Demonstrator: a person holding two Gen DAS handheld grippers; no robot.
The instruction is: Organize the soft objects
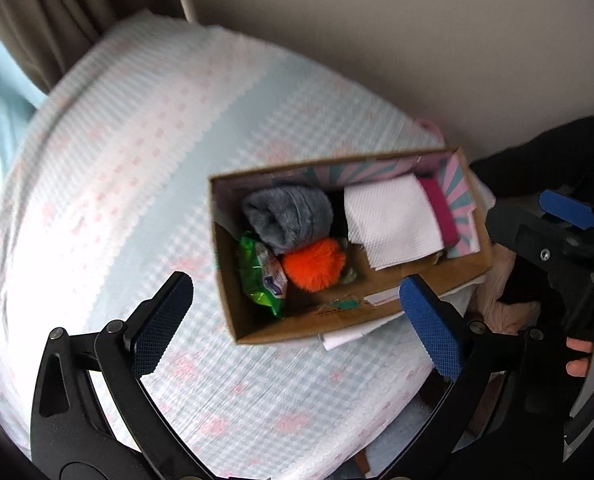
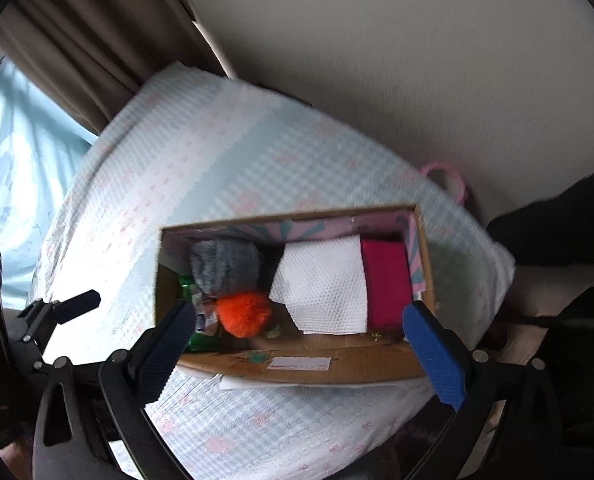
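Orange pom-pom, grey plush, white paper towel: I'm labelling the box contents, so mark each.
orange pom-pom [image 1: 315, 265], left wrist view, fluffy centre
grey plush [image 1: 287, 214], left wrist view, rolled middle
white paper towel [image 2: 323, 284], right wrist view, centre

Grey plush [image 1: 288, 214], orange pompom [image 1: 316, 264] inside box [image 1: 309, 322].

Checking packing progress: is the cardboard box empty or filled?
Filled: the cardboard box holds a grey plush, orange pompom, white towel and pink item.

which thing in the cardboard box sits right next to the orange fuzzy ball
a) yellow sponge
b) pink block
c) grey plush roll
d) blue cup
c: the grey plush roll lies against the orange fuzzy ball at one end of the cardboard box, while the pink block sits at the far end.
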